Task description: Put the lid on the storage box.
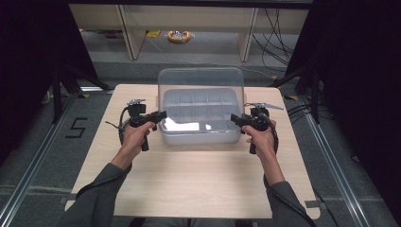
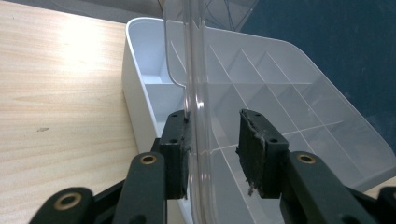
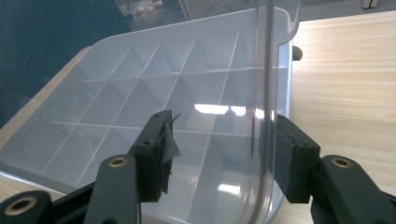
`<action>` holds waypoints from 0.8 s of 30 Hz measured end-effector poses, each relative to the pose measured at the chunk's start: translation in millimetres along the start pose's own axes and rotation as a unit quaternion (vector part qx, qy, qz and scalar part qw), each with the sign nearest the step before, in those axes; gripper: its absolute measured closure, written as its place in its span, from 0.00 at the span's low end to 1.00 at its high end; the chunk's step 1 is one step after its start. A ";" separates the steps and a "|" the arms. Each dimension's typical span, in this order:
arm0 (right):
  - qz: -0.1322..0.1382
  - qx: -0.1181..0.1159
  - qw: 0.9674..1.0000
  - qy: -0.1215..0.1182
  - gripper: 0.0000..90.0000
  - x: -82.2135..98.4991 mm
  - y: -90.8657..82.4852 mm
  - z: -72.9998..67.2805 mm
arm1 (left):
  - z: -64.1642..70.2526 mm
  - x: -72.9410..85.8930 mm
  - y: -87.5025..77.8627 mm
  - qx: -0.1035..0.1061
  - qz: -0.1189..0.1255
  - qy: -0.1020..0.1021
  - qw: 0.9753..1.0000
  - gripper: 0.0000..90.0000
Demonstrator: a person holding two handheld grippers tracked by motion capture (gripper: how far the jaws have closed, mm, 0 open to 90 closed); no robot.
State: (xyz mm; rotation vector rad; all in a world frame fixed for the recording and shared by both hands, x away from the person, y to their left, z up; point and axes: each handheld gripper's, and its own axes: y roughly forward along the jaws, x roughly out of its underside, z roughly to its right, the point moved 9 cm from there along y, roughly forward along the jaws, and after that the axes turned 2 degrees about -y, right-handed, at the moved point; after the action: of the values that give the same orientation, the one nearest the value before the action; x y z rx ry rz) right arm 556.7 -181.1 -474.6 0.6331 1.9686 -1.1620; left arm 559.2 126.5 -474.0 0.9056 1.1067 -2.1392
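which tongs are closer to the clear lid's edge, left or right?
Left. Left tongs straddle the clear lid edge, one pad touching it. Right tongs straddle the opposite edge, pads apart.

— What is seen beyond the wooden table (image 1: pixel 198 184)?
— A yellow-rimmed round object (image 1: pixel 179 36) is seen on the grey floor (image 1: pixel 198 52), between pale cabinet legs (image 1: pixel 127 33). Black cables (image 1: pixel 279 42) are draped at the right.

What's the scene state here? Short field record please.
container: white divided box on the wooden table
lid: clear lid, raised upright over the box
left gripper: lid's edge between its fingers, one pad touching it, the other apart
right gripper: lid's edge between its fingers, gap on the inner side
compartments: nothing visible inside
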 end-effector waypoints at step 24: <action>-0.004 -0.002 0.999 0.039 0.50 5.4 9.6 3.8 | -8.3 13.3 16.7 0.002 -0.001 -0.023 1.000 0.63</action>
State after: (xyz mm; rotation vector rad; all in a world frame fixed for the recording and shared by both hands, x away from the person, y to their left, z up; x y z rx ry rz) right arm 561.8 -179.8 -485.0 0.6777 2.0393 -1.1539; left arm 565.8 123.0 -495.7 0.8525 1.0828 -2.1540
